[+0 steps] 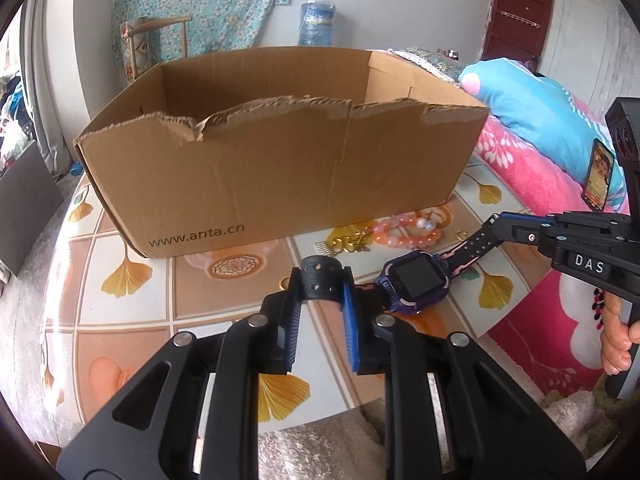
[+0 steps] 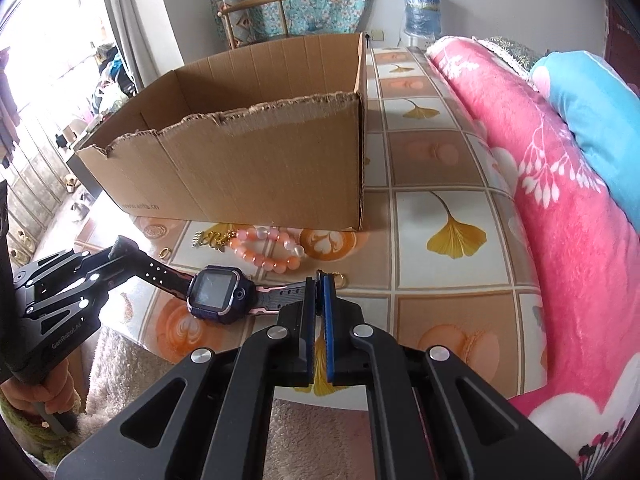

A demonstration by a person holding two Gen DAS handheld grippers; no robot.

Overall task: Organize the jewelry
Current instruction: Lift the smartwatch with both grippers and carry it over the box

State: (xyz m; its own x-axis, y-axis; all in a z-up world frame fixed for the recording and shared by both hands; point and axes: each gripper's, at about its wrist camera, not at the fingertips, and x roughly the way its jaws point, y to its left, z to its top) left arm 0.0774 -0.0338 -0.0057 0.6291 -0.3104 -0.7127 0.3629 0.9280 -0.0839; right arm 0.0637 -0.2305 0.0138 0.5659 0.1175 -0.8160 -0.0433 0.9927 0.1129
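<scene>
A dark blue and pink smartwatch (image 1: 416,280) (image 2: 218,294) is stretched between my two grippers just above the tiled table. My left gripper (image 1: 322,286) (image 2: 120,250) is shut on one strap end. My right gripper (image 2: 318,286) (image 1: 494,226) is shut on the other strap end. Behind the watch lie an orange bead bracelet (image 1: 406,232) (image 2: 268,252), a gold chain piece (image 1: 344,246) (image 2: 210,240) and small gold rings (image 2: 165,253) (image 2: 340,279). An open cardboard box (image 1: 276,168) (image 2: 248,160) stands just behind them.
A pink floral blanket (image 2: 568,220) and a blue pillow (image 1: 532,108) lie along the right side of the table (image 2: 432,160). A phone (image 1: 600,174) rests on the blanket. A chair (image 2: 252,20) and a water jug (image 1: 316,24) stand by the far wall.
</scene>
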